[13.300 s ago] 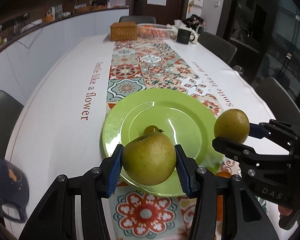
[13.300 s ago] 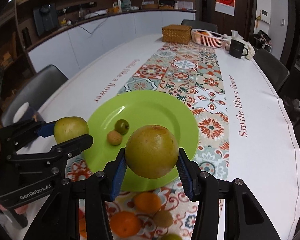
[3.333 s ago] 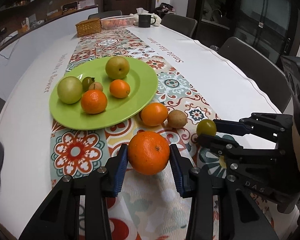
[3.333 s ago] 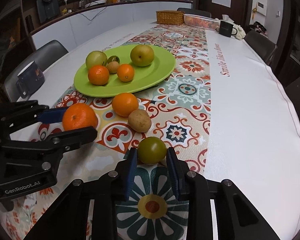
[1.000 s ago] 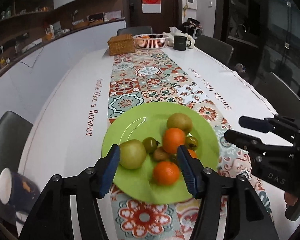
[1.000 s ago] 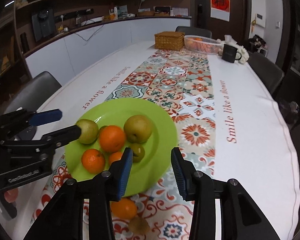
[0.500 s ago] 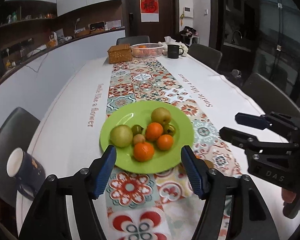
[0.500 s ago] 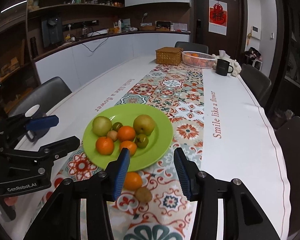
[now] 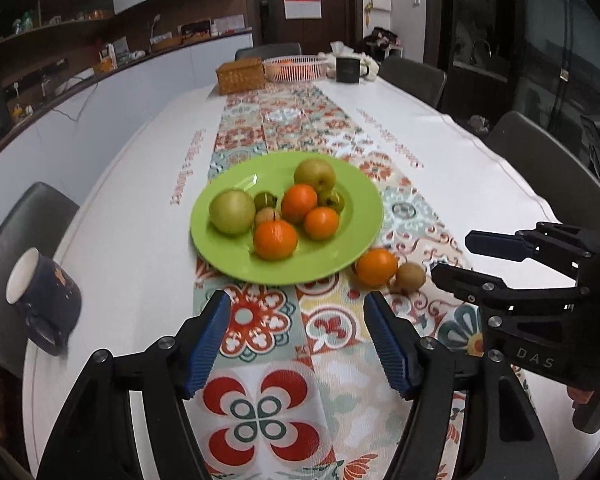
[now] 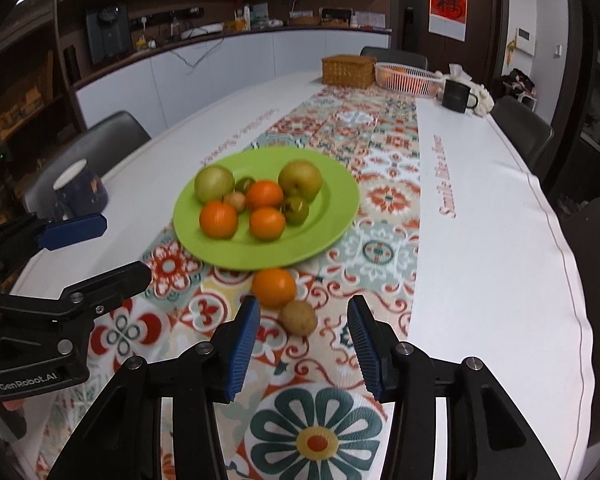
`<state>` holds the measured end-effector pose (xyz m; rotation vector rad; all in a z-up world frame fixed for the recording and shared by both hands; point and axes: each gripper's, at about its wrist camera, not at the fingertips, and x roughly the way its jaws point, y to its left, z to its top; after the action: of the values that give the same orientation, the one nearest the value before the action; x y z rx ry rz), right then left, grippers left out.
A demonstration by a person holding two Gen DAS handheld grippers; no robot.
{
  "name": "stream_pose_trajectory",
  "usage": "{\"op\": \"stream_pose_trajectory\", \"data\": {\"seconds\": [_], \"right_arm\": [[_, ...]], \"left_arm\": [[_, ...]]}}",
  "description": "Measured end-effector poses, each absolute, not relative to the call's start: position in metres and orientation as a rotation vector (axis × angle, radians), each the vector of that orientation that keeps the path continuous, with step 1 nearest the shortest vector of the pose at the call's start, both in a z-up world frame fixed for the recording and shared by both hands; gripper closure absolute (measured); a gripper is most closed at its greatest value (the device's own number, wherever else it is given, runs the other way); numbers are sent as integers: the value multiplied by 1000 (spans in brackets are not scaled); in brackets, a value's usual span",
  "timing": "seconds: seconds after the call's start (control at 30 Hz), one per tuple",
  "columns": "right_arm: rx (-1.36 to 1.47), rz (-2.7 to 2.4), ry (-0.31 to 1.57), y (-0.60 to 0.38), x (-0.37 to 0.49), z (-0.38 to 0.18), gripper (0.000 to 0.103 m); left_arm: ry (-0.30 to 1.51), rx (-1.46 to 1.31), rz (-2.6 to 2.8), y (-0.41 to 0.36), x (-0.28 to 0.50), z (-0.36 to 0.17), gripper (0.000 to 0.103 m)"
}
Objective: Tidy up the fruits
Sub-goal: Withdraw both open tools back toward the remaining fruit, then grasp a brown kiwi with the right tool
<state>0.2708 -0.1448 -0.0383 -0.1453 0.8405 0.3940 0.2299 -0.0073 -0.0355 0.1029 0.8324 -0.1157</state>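
both sets of fingers are spread wide and hold nothing. the right gripper (image 10: pixel 302 336) hovers above the desk (image 10: pixel 492 248) with the brown kiwi (image 10: pixel 299 317) lying just ahead, between its fingers, and the loose orange (image 10: pixel 274 287) touching or nearly touching the kiwi on its far-left side. the left gripper (image 9: pixel 298 330) hangs over the patterned runner (image 9: pixel 260 408), nothing between its fingers; the green plate (image 9: pixel 228 252) sits ahead of them.

progress: the plate carries two pears, three oranges and three small fruits, clustered near its middle. two pieces remain off the plate, the loose orange and the kiwi, both just beside its near rim. judged from this, the task is mostly done; two placements are left.

change from half a second ago: both grippers have drawn further back, so the plate shows smaller and farther ahead. fruit positions are unchanged. a dark mug (image 9: pixel 44 300) stands well to the left of the left fingers.
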Motion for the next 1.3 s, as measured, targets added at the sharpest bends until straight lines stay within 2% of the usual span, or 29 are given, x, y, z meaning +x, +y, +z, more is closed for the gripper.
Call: {"op": "stream_pose_trajectory", "data": {"seconds": [0.67,0.87,0.93,1.3], "right_arm": [[-155,383,976,-135,299,-87,58],[-158,380,977,-131,303,-91,65],[-154,388,983,-131,305,-92,73],[-110,374,921,-145,294,-81,73]], "left_arm": [[912,58,-148,-10,241,-68,34],[924,50,-151,-10,244,-72,34],[928,41,-158,-10,245,-73,34],[924,23,-188,-22,249,-70,34]]}}
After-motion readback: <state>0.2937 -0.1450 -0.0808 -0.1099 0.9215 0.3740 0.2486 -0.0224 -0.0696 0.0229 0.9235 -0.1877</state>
